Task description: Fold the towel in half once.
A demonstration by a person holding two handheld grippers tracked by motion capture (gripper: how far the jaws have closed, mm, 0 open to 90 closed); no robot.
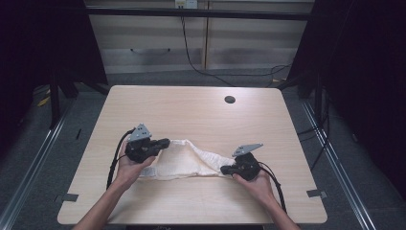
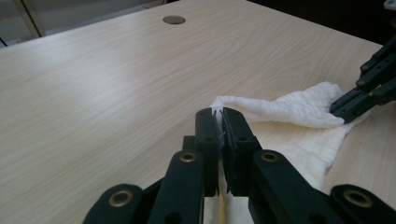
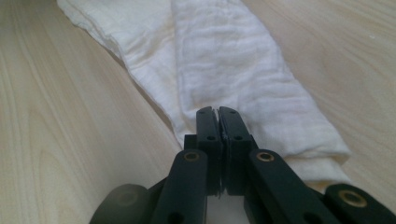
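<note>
A white cloth (image 1: 184, 160) lies bunched on the wooden table (image 1: 191, 110) between both hands. My left gripper (image 1: 165, 142) is shut on its left end; in the left gripper view the jaws pinch a fold of the cloth (image 2: 289, 107) at the gripper's tip (image 2: 218, 112). My right gripper (image 1: 224, 169) is shut on the cloth's right end. In the right gripper view the cloth (image 3: 224, 56) stretches away from the closed gripper tip (image 3: 217, 111). The right gripper (image 2: 343, 105) also appears at the right of the left gripper view, clamped on the cloth's far corner.
A round cable hole (image 1: 230, 99) sits near the table's back right. Cables (image 1: 206, 72) trail on the floor behind the table. Dark curtains flank both sides.
</note>
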